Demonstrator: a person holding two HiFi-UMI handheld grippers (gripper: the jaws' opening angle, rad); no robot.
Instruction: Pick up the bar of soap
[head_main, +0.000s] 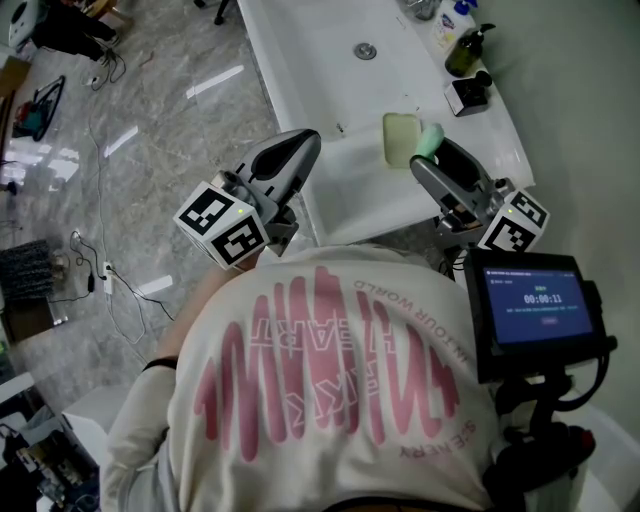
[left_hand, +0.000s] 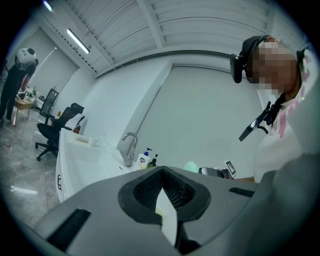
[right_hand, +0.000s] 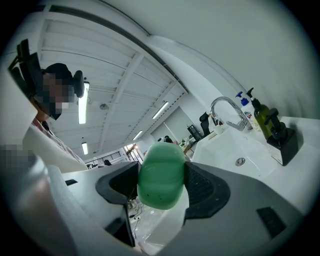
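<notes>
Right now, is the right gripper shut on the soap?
Shut on it: the right gripper pinches the green soap between both pads.

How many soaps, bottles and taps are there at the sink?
Soap bars: 2, a green soap held in the right gripper, and a pale yellow bar that looks like soap, lying on the sink edge
Bottles: 2, a dark green bottle and a white bottle
Taps: 1, the tap
Total: 5
</notes>
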